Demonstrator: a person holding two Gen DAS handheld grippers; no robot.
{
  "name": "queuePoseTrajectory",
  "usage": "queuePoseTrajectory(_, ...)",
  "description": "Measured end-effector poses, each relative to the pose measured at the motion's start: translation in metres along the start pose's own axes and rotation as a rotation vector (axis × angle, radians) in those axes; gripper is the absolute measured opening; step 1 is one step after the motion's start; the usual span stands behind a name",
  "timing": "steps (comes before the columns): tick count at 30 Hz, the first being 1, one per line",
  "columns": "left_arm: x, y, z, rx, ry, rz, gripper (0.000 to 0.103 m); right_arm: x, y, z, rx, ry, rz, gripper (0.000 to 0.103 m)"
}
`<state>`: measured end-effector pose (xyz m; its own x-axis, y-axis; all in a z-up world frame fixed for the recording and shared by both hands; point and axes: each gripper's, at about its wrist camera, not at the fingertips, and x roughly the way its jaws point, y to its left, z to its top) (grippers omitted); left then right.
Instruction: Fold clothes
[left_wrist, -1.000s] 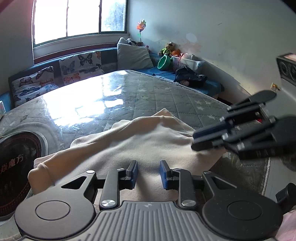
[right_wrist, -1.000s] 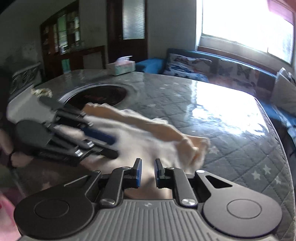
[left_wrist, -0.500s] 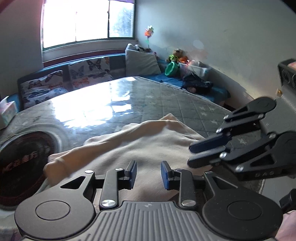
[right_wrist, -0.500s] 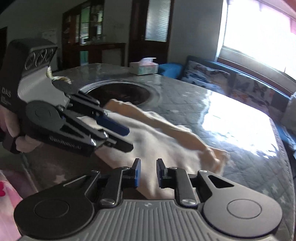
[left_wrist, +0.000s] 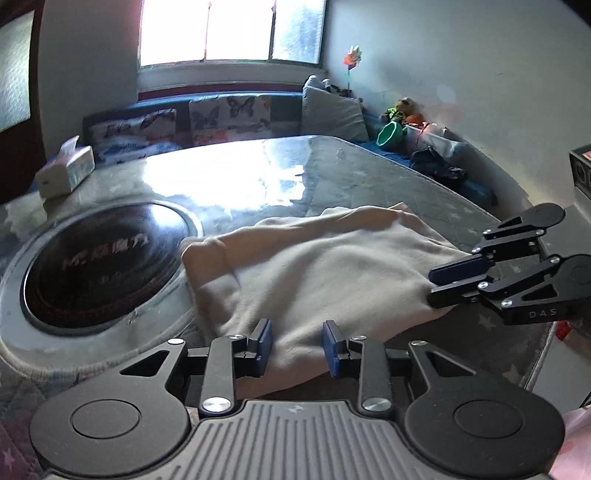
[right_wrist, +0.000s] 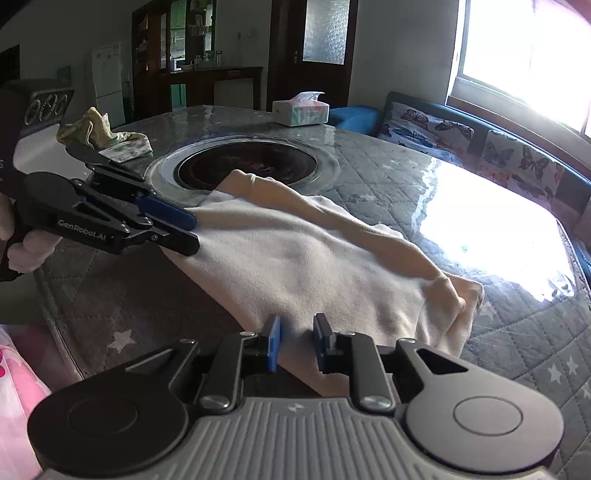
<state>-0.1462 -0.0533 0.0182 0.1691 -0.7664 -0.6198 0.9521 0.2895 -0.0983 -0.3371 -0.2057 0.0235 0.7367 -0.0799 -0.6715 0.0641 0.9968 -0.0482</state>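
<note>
A cream garment (left_wrist: 325, 269) lies partly folded on the round quilted table (left_wrist: 351, 177), its rolled edge on the far side. It also shows in the right wrist view (right_wrist: 295, 266). My left gripper (left_wrist: 297, 341) is open, its jaws spread over the near hem at the garment's left end; it also shows in the right wrist view (right_wrist: 188, 232). My right gripper (right_wrist: 297, 341) is open over the near hem at the right end, and it shows in the left wrist view (left_wrist: 432, 286). Neither holds cloth.
A dark round hotplate (left_wrist: 99, 262) is set in the table's centre, touching the garment's far left corner. A tissue box (right_wrist: 301, 110) and a crumpled patterned cloth (right_wrist: 103, 134) sit at the far edge. A cushioned bench (left_wrist: 207, 118) runs under the window.
Both grippers have swung and lowered toward the garment's near hem. The views have turned left, bringing the hotplate and tissue box into sight. The garment has not moved.
</note>
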Motion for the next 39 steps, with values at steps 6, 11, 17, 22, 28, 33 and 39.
queuePoseTrajectory(6,0.000,0.008,0.023,-0.027,-0.035,-0.005,0.034,-0.005,-0.009,0.017,0.039,-0.023,0.031,0.021)
queuePoseTrajectory(11,0.023,0.020,0.041,-0.055,-0.032,0.008,0.034,0.005,-0.024,0.027,0.054,-0.038,-0.007,0.024)
queuePoseTrajectory(17,0.047,0.037,0.041,-0.057,0.020,0.068,0.033,0.025,-0.038,0.024,0.090,0.005,-0.019,0.024)
queuePoseTrajectory(22,0.043,0.036,0.052,-0.056,-0.002,0.046,0.033,0.024,-0.045,0.029,0.094,-0.010,-0.021,0.024)
queuePoseTrajectory(28,0.061,0.027,0.068,-0.034,-0.007,0.003,0.033,0.038,-0.062,0.047,0.126,-0.036,-0.040,0.024)
queuePoseTrajectory(33,0.084,0.035,0.072,-0.057,0.041,0.030,0.032,0.058,-0.077,0.049,0.173,0.004,-0.046,0.024)
queuePoseTrajectory(39,0.088,0.038,0.070,-0.074,0.058,0.031,0.034,0.061,-0.080,0.046,0.205,0.001,-0.040,0.024)
